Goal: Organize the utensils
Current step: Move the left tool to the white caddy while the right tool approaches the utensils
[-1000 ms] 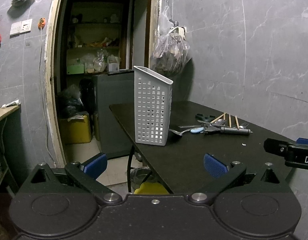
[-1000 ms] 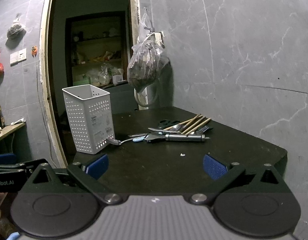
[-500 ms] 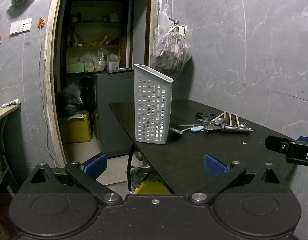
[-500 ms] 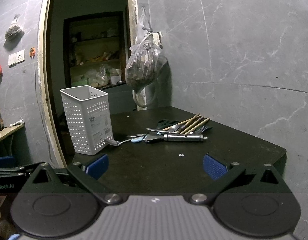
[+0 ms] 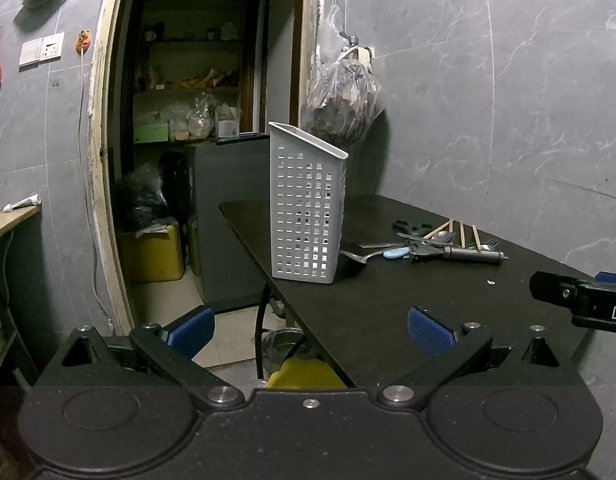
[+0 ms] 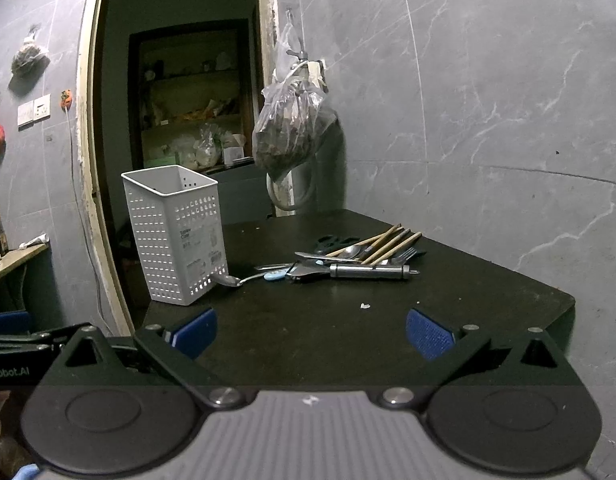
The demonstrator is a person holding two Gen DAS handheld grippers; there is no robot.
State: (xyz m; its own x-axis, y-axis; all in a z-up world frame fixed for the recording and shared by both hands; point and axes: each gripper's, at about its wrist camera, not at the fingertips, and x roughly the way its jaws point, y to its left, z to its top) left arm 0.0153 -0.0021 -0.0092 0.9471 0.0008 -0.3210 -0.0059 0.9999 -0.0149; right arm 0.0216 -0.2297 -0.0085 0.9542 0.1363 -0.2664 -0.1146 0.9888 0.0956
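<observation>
Right wrist view: the right gripper [image 6: 311,332] has its blue-padded fingers [image 6: 428,338] spread wide with nothing between them, hovering over the near edge of the dark bench [image 6: 308,332]. Beyond them a small white scrap [image 6: 364,306] lies on the bench, then the loose heap of utensils [image 6: 348,264]: a metal-handled tool [image 6: 370,271], a spoon [image 6: 235,280] whose bowl lies just beside the base of the white perforated holder [image 6: 175,236], wooden chopsticks [image 6: 384,242], a fork [image 6: 406,255] and dark scissors [image 6: 328,242] behind. The holder stands upright at the bench's left edge and looks empty at the top. A plastic bag [image 6: 293,136] hangs on the grey wall by the doorway. In the left wrist view the left gripper [image 5: 311,330] is likewise open and empty, held off the bench's near left corner, facing the holder [image 5: 305,208], with the right gripper's tip at the right edge
</observation>
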